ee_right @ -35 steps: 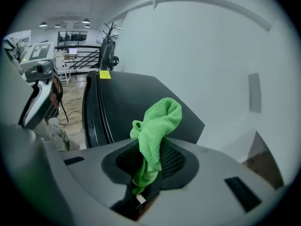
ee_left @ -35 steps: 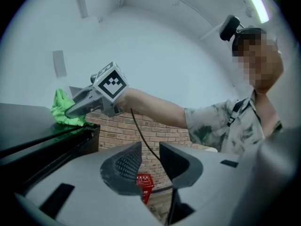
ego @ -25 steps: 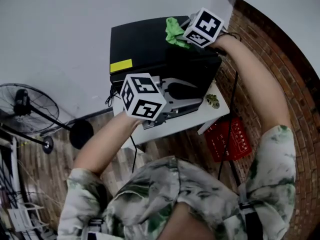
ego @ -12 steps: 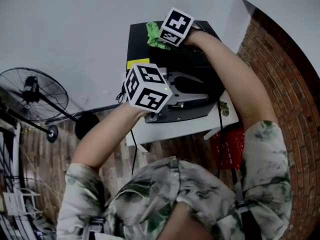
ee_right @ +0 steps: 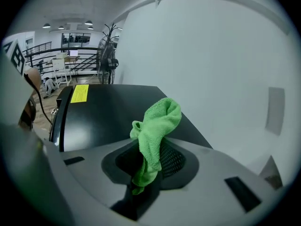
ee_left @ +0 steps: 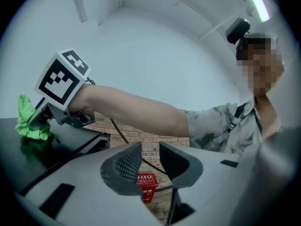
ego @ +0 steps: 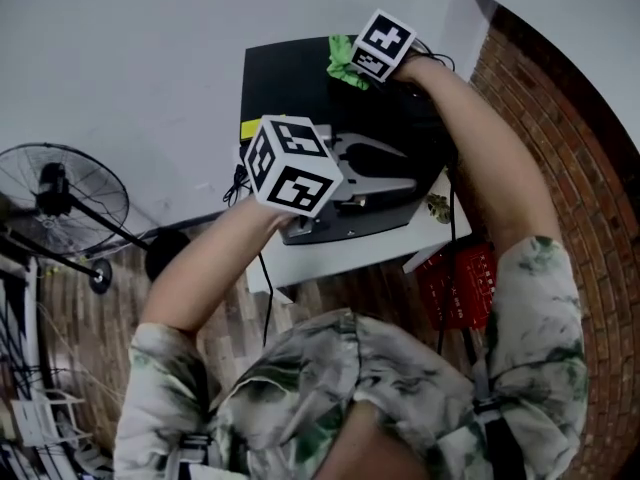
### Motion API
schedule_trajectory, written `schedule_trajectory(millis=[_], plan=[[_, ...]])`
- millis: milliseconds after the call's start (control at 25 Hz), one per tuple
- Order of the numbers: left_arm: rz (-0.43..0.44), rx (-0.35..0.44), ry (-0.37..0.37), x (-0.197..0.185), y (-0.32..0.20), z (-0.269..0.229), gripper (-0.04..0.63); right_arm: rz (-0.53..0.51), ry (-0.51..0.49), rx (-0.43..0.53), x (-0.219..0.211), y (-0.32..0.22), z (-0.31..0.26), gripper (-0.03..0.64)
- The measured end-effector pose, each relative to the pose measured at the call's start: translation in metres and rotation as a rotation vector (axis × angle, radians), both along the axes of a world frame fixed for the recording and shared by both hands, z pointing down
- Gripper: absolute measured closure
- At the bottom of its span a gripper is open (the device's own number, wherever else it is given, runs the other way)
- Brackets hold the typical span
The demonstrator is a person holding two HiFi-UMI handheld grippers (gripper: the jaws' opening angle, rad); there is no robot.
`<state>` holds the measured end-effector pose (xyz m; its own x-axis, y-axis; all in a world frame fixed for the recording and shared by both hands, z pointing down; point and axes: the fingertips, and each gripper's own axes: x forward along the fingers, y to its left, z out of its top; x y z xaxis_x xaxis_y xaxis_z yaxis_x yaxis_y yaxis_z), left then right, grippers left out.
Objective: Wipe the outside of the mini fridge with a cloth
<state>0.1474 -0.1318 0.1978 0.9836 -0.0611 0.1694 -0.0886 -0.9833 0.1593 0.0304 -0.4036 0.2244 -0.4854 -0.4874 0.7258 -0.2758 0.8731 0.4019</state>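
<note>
Head view, mini fridge: the mini fridge (ego: 285, 83) is a black box on a small white tabletop (ego: 330, 256), set against the white wall, with a brick wall (ego: 560, 118) to its right
Head view, right tongs: I hold my right tongs (ego: 358, 60) at the far edge of the fridge's top, with the green cloth (ego: 342, 50) bunched at their tips
Head view, left tongs: my left tongs (ego: 405, 171) are over the near part of the fridge and point right
Head view, floor: a fan (ego: 60, 203) stands at the left and a red crate (ego: 465, 288) sits by the tabletop's right side
Left gripper view, jaws: released, a narrow gap with nothing in it; the crate and the bricks show through
Left gripper view, beyond: my right forearm crosses the picture, and at the left its tongs set the cloth down on the black top
Right gripper view, jaws: clenched on the cloth, which hangs through them and folds up above
Right gripper view, fridge: its black top spreads ahead, with a yellow label (ee_right: 81, 93) near the left edge and the white wall close on the right
</note>
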Motion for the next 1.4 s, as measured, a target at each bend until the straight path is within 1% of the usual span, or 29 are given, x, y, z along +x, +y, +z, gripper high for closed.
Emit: schedule_trajectory(millis=[200,320,520,640,760,1040,1160,1400], plan=[[0.025,-0.004,-0.011,0.008,0.001,0.003,0.469,0.111,0.007,0.009,0.057,-0.023,0.000,0.514],[0.028,-0.009,-0.010,0.008,-0.001,0.003,0.469,0.169,0.011,0.007,0.083,-0.036,0.000,0.514],[0.024,-0.013,-0.010,0.012,-0.003,0.003,0.470,0.245,0.007,0.014,0.115,-0.053,0.000,0.514],[0.020,-0.014,-0.011,0.015,-0.002,0.004,0.469,0.250,0.005,0.025,0.118,-0.055,-0.001,0.514],[0.017,-0.013,-0.012,0.014,-0.002,0.004,0.469,0.193,-0.017,0.037,0.089,-0.049,-0.010,0.514],[-0.030,-0.020,-0.014,0.004,-0.004,0.008,0.469,-0.008,-0.051,0.041,-0.024,-0.020,-0.020,0.512],[-0.050,-0.025,-0.013,-0.005,-0.005,0.010,0.469,-0.061,-0.047,0.040,-0.063,-0.015,-0.018,0.514],[-0.085,-0.041,-0.010,-0.023,-0.007,0.016,0.469,-0.135,-0.030,0.049,-0.128,-0.009,-0.013,0.514]])
